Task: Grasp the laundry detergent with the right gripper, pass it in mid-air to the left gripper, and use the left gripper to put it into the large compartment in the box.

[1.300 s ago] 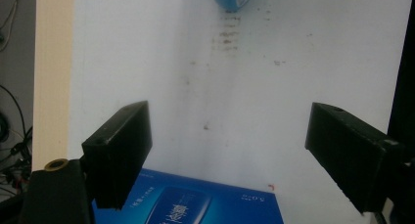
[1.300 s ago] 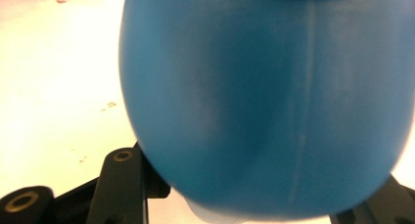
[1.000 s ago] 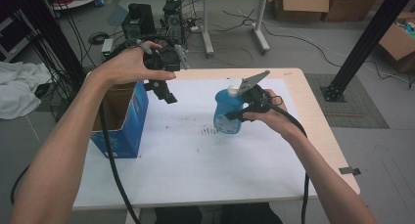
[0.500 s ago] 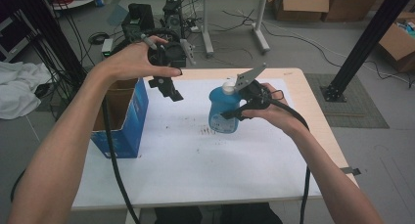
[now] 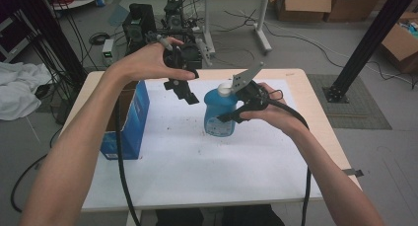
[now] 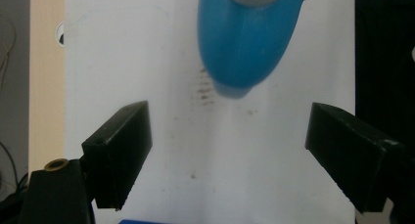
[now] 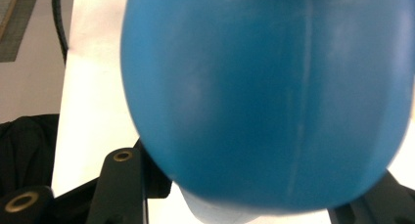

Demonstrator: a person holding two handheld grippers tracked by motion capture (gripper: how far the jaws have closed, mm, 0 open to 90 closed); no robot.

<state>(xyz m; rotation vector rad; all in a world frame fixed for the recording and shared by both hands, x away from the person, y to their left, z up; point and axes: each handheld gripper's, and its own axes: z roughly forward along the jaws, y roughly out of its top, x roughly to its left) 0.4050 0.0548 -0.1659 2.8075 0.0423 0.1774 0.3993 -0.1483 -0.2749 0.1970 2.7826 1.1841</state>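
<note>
From the high view we see the right gripper (image 5: pixel 231 118) pinching a blue bottle (image 5: pixel 220 112) by its body and holding it above the white sheet (image 5: pixel 197 162) that covers the bench (image 5: pixel 315 112), nearer the far edge than the near one. The bottle stands roughly upright, its pale cap (image 5: pixel 225 90) on top. The left gripper (image 5: pixel 185 93) hangs in the air just beside the bottle's cap, apart from it, toward the far left corner. A blue box (image 5: pixel 129 122) sits at the bench's left edge.

In the left gripper view we look straight down: the left gripper (image 6: pixel 230 150) has its jaws spread wide with nothing between them, and the blue bottle (image 6: pixel 244 43) lies beyond them over the white sheet (image 6: pixel 117 48), which is speckled with dark marks.

In the right gripper view the blue bottle (image 7: pixel 264 97) looms very close, seated between the right gripper's jaws, which press against its sides low in the picture.
</note>
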